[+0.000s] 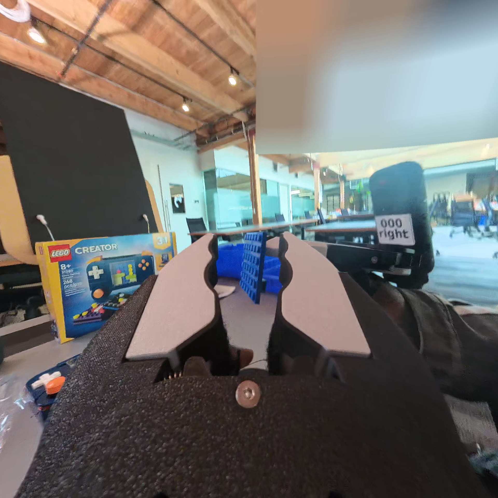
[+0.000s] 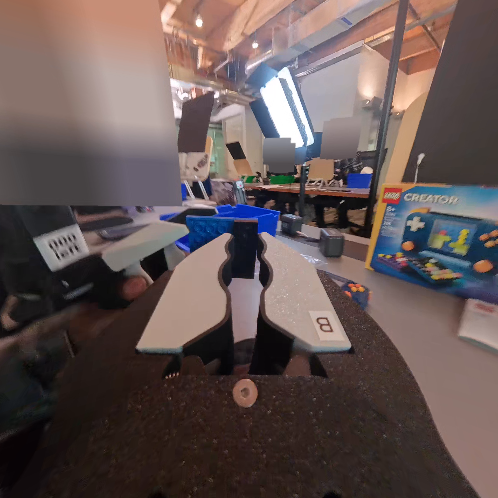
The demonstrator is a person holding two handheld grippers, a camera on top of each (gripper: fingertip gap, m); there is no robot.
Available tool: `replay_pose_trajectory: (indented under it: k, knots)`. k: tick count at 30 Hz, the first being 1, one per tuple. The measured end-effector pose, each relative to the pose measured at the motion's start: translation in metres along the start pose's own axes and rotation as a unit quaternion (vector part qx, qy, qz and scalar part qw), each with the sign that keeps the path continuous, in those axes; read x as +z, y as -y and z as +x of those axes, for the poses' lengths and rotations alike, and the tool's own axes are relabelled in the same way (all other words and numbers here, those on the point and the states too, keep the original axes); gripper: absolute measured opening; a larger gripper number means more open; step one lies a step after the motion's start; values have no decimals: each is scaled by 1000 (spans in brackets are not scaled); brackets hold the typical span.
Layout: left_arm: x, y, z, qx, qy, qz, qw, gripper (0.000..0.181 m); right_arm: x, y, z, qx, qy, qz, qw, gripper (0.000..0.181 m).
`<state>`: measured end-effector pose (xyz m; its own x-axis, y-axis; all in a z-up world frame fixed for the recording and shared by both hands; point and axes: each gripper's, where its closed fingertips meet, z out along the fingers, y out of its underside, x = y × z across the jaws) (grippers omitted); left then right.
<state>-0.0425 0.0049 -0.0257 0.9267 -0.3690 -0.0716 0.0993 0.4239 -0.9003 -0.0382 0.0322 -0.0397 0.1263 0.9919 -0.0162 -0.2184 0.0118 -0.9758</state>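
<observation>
My left gripper [image 1: 248,239] is open. Its grey fingers [image 1: 183,291] stand apart on either side of a blue studded plate [image 1: 252,266], with gaps showing on both sides. The plate stands on edge just beyond the tips, with its studs facing left. My right gripper [image 2: 245,237] is shut on a narrow black plate [image 2: 244,248], held upright right against the blue plate [image 2: 210,231]. In the left wrist view the right gripper's black body with a white label [image 1: 396,229] reaches in from the right. In the right wrist view the left gripper's fingers [image 2: 145,242] come in from the left.
A boxed brick set [image 1: 102,280] [image 2: 436,231] stands on the grey table [image 2: 404,350]. A blue bin [image 2: 250,215] sits behind the plates. A small dark-blue build with orange buttons [image 1: 48,382] [image 2: 355,291], a booklet [image 2: 479,323] and two grey blocks [image 2: 331,242] lie nearby. Only a small space, under 4 cm, lies between the two pairs of fingers. From either gripper's tips it is about 40 cm to the boxed brick set [image 2: 436,231]. Seen from the left wrist view [image 1: 114,272] as well.
</observation>
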Motion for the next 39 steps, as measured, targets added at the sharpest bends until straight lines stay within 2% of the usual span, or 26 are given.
replay_pose_trajectory:
  k: [2,4,6,8,9,10,11,12,14,16,18,23,27,29,32,36,39]
  knots:
    - [4,-7,1,9,-5,-53,999,38,0,-5,-4,-57,-3,-20,998,15]
    - [5,-16,5,22,-27,-95,995,10,1,-9,-8,-73,4,-36,997,15]
    - [3,-19,4,20,-27,-111,993,7,0,-12,-9,-72,9,-39,997,15]
    - [2,-21,3,-28,-18,-112,993,4,-1,-13,-9,-57,15,-28,998,15]
    - [2,-21,0,-64,-10,-109,992,4,-3,-11,-8,-43,16,-16,999,14]
    - [-3,-23,-10,-94,21,-109,989,3,-8,-4,1,-27,-4,11,1000,0]
    - [-9,-27,-22,-116,50,-116,985,4,-13,2,7,-10,-6,27,1000,0]
    - [-13,-26,-22,-140,47,-109,983,3,-14,2,8,-26,-1,15,1000,0]
    - [-8,-16,-12,-185,31,-77,979,3,-8,-22,-3,-84,19,-61,994,0]
    - [-3,-20,-11,-125,46,-87,987,4,-5,-26,-7,-66,16,-54,996,0]
    - [0,-24,-12,-100,57,-92,989,4,-4,-18,-7,-75,3,-26,997,12]
    - [4,-22,-8,-124,50,-84,987,4,0,-17,1,-134,-33,-37,990,24]
    - [8,-23,-3,-139,48,-92,985,4,0,-14,-3,-171,-36,-33,984,22]
    - [9,-26,-1,-143,50,-105,983,4,-2,-11,2,-189,-59,-32,980,15]
    - [9,-30,2,-143,58,-126,980,5,-3,-12,5,-238,-84,-47,967,15]
    - [7,-30,8,-194,44,-131,971,4,-11,-7,0,-213,-56,-13,975,14]
    - [3,-42,9,-226,47,-167,958,4,-14,-16,0,-245,-41,-32,968,14]
